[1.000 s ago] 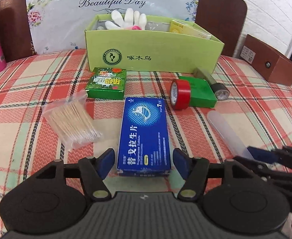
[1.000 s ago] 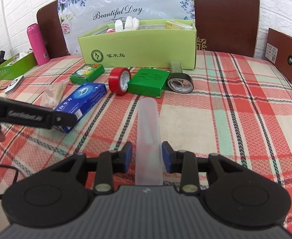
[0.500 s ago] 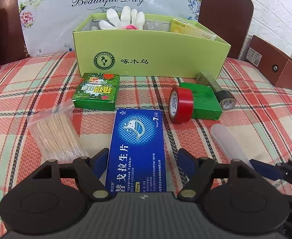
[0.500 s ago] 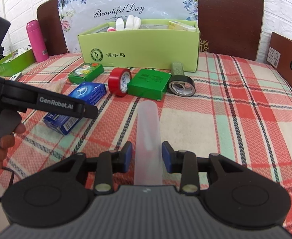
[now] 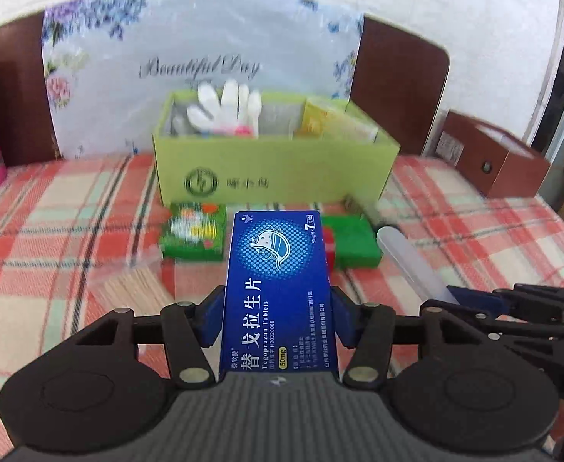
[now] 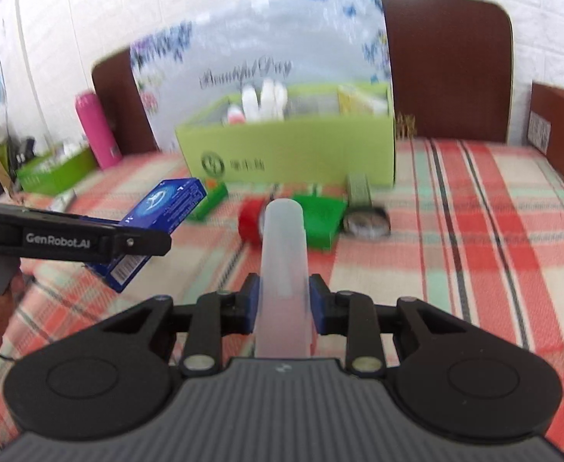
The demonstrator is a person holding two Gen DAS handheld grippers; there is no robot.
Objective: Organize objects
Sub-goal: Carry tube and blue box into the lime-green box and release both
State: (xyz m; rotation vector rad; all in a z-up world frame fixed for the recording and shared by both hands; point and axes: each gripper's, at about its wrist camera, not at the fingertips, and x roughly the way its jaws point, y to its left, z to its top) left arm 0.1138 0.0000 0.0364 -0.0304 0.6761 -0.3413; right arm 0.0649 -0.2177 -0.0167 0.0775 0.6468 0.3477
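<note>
My left gripper [image 5: 278, 317] is shut on a blue tablet box [image 5: 280, 288] and holds it above the checked tablecloth; the box also shows in the right wrist view [image 6: 158, 219]. My right gripper [image 6: 283, 302] is shut on a translucent plastic tube [image 6: 283, 261], also lifted; the tube shows at the right of the left wrist view [image 5: 409, 261]. The light green cardboard box [image 5: 274, 173] stands ahead of both, with a white glove [image 5: 224, 109] and yellow packets inside.
On the cloth before the green box lie a small green box [image 5: 193, 235], a flat green box [image 6: 316, 219], red tape [image 6: 251, 223], black tape [image 6: 366, 225] and a bag of toothpicks [image 5: 135, 288]. A pink bottle [image 6: 97, 129] stands left, a brown box [image 5: 493, 165] right.
Both grippers have closed on their objects and lifted them off the table: the left on the blue tablet box, the right on the plastic tube. Both views have tilted up towards the green box.
</note>
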